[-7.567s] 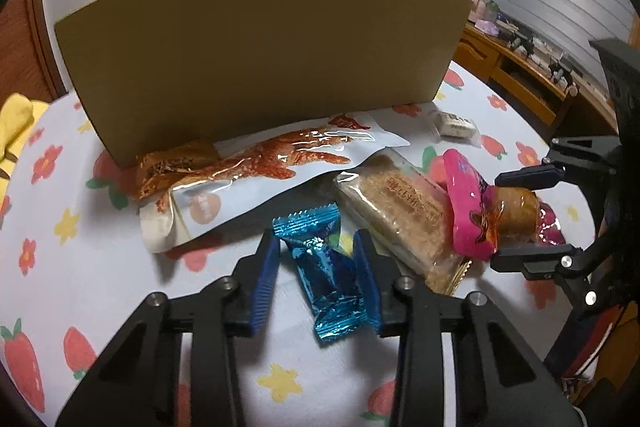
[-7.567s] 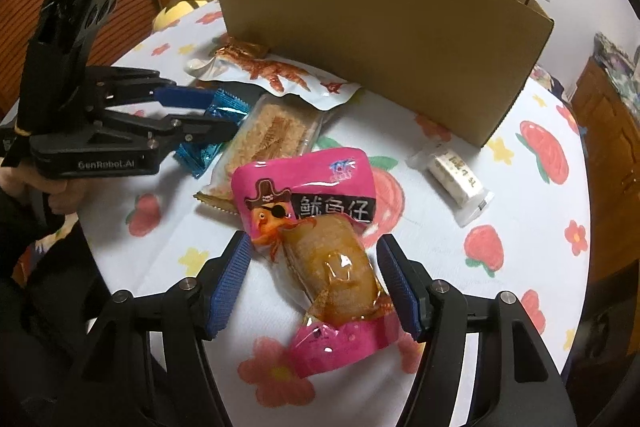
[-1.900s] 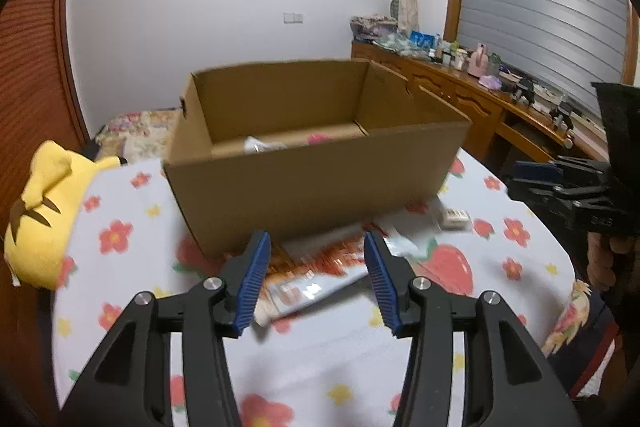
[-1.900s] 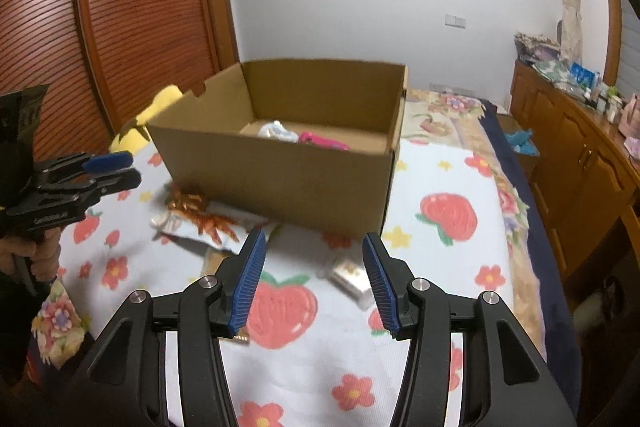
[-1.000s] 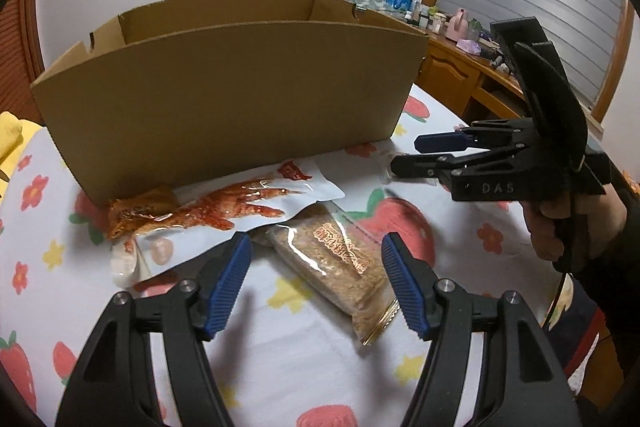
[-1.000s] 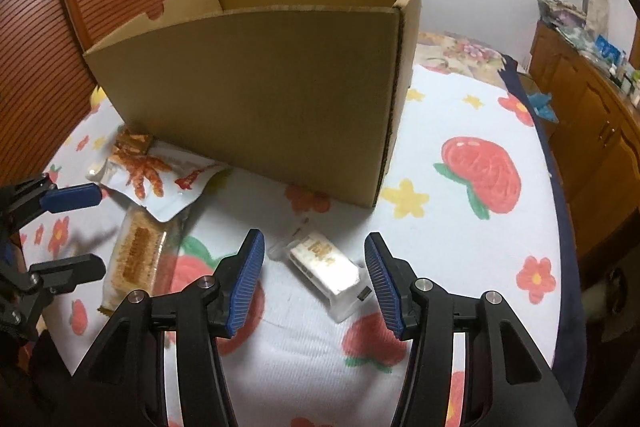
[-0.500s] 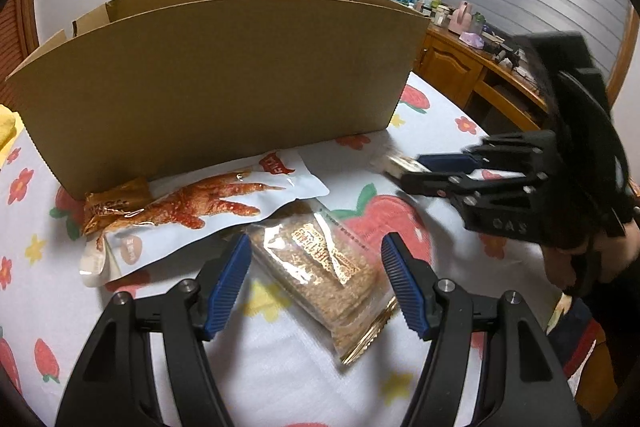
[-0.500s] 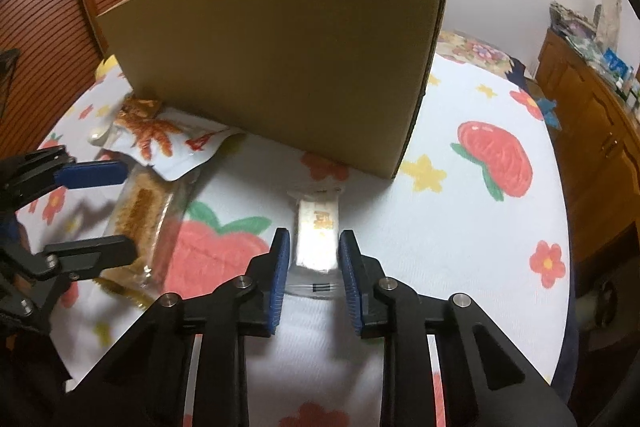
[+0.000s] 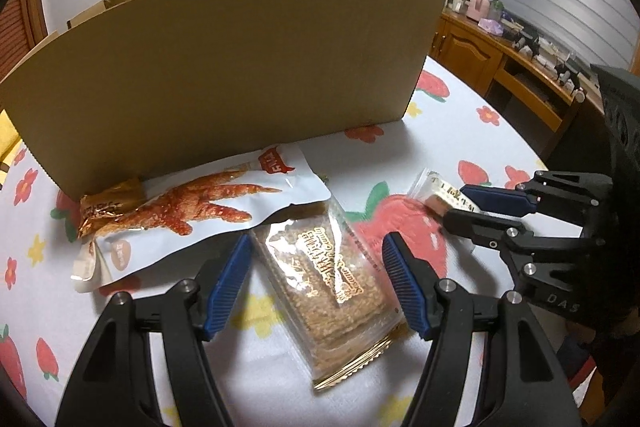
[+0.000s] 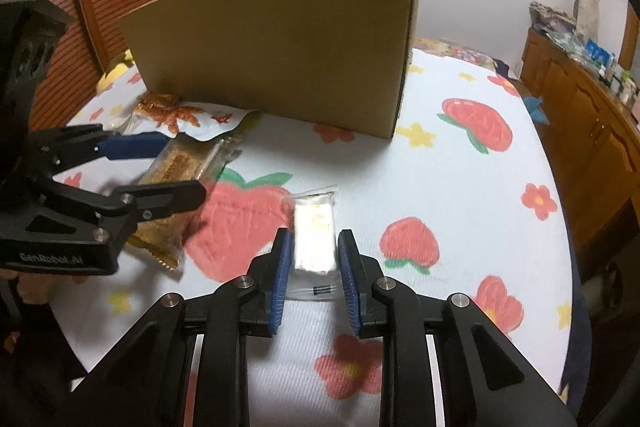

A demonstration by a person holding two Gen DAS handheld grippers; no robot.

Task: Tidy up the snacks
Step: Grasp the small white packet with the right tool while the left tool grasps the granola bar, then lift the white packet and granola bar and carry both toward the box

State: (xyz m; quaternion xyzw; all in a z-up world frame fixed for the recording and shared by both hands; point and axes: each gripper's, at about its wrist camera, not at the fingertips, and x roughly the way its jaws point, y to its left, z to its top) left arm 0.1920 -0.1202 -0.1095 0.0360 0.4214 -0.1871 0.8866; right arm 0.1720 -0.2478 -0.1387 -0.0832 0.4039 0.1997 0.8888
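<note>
A tall cardboard box (image 9: 224, 75) (image 10: 280, 47) stands at the back of the table. Against its front lies a white chicken-foot pouch (image 9: 200, 203) (image 10: 180, 115). A clear pack of brown sesame crackers (image 9: 332, 279) (image 10: 188, 155) lies flat between the fingers of my left gripper (image 9: 316, 251) (image 10: 180, 167), which is open, its pads not pressing the pack. My right gripper (image 10: 314, 239) (image 9: 454, 203) is shut on a small white snack bar (image 10: 314, 227) (image 9: 440, 187) in a clear wrapper, which rests on the cloth.
A strawberry-and-flower tablecloth (image 10: 440, 167) covers the round table. Wooden cabinets (image 9: 480, 55) (image 10: 592, 115) line the right wall. A yellow plush toy (image 10: 116, 71) sits left of the box. A hand (image 10: 24, 283) holds the left gripper.
The right gripper's jaws narrowed around the white snack bar and now hold it. Both grippers came forward and lower toward the table; the left now straddles the cracker pack more closely.
</note>
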